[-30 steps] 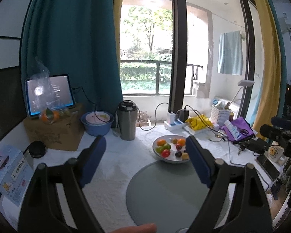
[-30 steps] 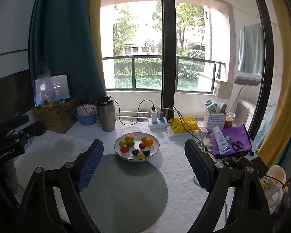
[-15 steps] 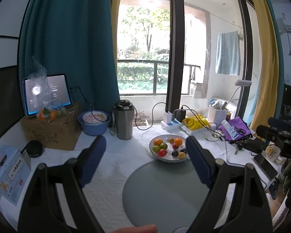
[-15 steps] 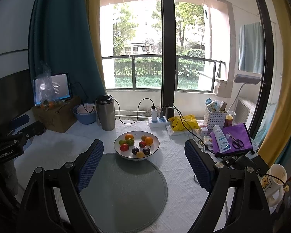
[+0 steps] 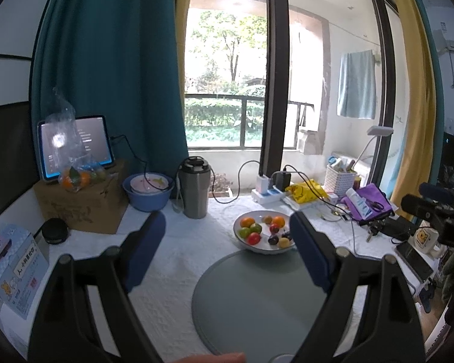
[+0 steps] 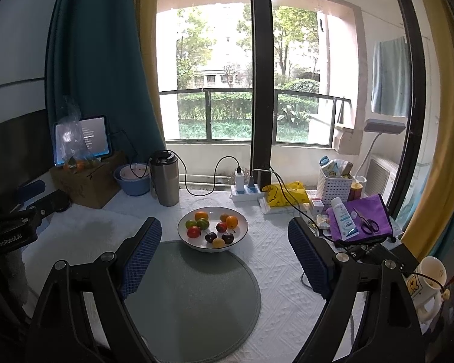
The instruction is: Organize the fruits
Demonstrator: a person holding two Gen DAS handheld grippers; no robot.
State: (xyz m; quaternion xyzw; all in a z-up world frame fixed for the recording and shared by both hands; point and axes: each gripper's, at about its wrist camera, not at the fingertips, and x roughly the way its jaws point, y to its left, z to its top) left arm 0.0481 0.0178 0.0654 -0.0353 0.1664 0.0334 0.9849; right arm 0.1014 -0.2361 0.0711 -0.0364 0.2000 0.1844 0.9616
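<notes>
fruit bowl (image 6: 212, 232) beyond spread fingers (image 6: 140, 252)

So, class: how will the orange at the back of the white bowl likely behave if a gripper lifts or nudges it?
The orange is round, so a nudge probably rolls it against the neighbouring green fruit. Its smooth skin may slip between the pads. It looks small and probably light.

Daylight came through a tall window (image 6: 227, 90) with a dark frame; teal curtain (image 6: 100, 90) left, yellow curtain (image 6: 439, 151) right, white-clothed table (image 6: 272, 260) below, balcony railing (image 6: 257, 93) and trees outside.
</notes>
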